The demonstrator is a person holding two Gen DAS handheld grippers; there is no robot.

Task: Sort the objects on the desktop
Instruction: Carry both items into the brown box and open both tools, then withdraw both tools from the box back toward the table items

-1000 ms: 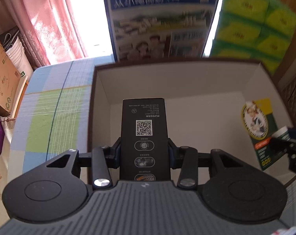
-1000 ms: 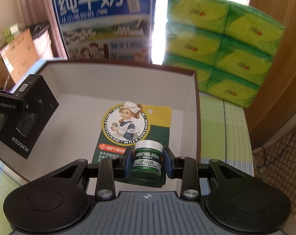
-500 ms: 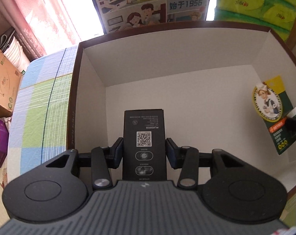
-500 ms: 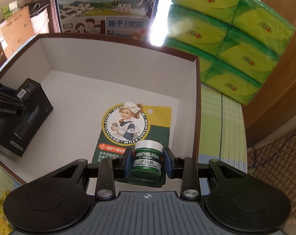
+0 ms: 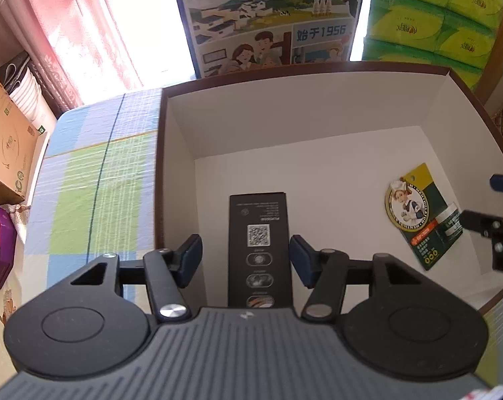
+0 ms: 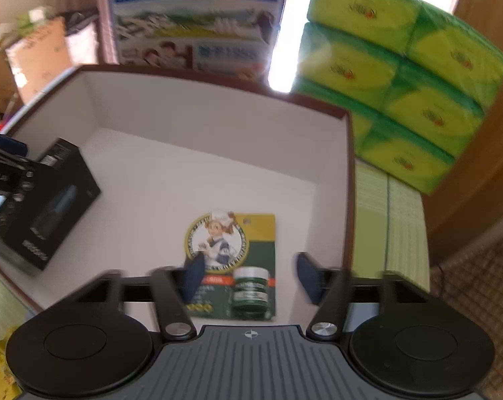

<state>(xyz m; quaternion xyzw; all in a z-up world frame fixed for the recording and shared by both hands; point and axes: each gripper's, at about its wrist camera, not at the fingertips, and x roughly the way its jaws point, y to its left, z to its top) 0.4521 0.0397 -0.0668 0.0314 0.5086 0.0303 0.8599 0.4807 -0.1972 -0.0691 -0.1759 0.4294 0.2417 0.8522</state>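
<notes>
Now both of our grippers stand released over the open box (image 5: 468, 100), and each of the 2 items lies inside it. The left gripper (image 5: 245, 260) has its fingers (image 5: 190, 260) spread clear of the black carton (image 5: 259, 246), which rests on the box floor by the left wall, near the front edge. The right gripper (image 6: 248, 278) is likewise spread wide, and the lip salve card (image 6: 238, 260) lies flat on the floor toward the right wall, under the gap between its fingers and not touching either. From here we judge the main risk to be in the withdrawal: the left fingers flank the black carton closely, so any sideways drift as we lift could catch an edge and drag or tip it. The right wrist view is blurred, so we cannot tell how far above the lip salve card those fingers hang; if they are low, a finger could snag the card and flip it. The box walls stand high around both grippers, and a slanted retreat might knock the rim and shift the box across the checked cloth on the desk (image 5: 95, 180). The 2 grippers are also near each other, so crossing paths could bump them together.
</notes>
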